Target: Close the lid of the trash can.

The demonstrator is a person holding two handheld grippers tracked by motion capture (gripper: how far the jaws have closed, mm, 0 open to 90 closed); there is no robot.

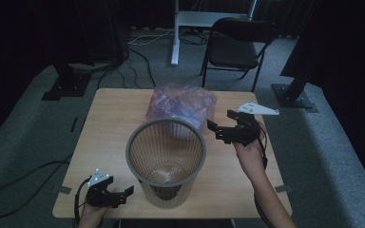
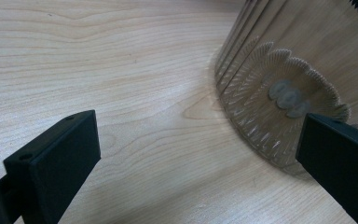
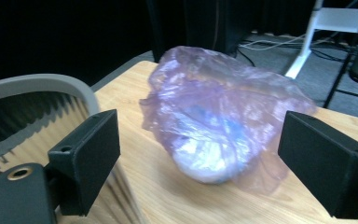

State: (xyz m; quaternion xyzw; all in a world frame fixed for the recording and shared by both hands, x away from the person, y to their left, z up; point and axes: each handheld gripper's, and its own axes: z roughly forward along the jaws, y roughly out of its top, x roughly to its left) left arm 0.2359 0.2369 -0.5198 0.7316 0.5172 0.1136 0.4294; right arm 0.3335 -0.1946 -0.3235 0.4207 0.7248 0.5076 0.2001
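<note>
A ribbed translucent wastebasket (image 1: 166, 161) stands upright in the middle of the wooden table (image 1: 109, 123). Behind it lies a crumpled purple plastic bag (image 1: 183, 107), puffed up on the tabletop. My right gripper (image 1: 222, 125) hovers open just right of the bag, jaws pointing left toward it; in the right gripper view the bag (image 3: 219, 126) sits ahead between the spread jaws, with the basket rim (image 3: 37, 88) at the left. My left gripper (image 1: 126, 194) is open at the table's near left, beside the basket's base (image 2: 279, 98), touching nothing.
A black folding chair (image 1: 235, 47) and a white stand (image 1: 176, 33) are on the carpet beyond the table. Dark stand bases (image 1: 66, 83) flank the far corners, and cables (image 1: 24, 180) trail on the floor at left.
</note>
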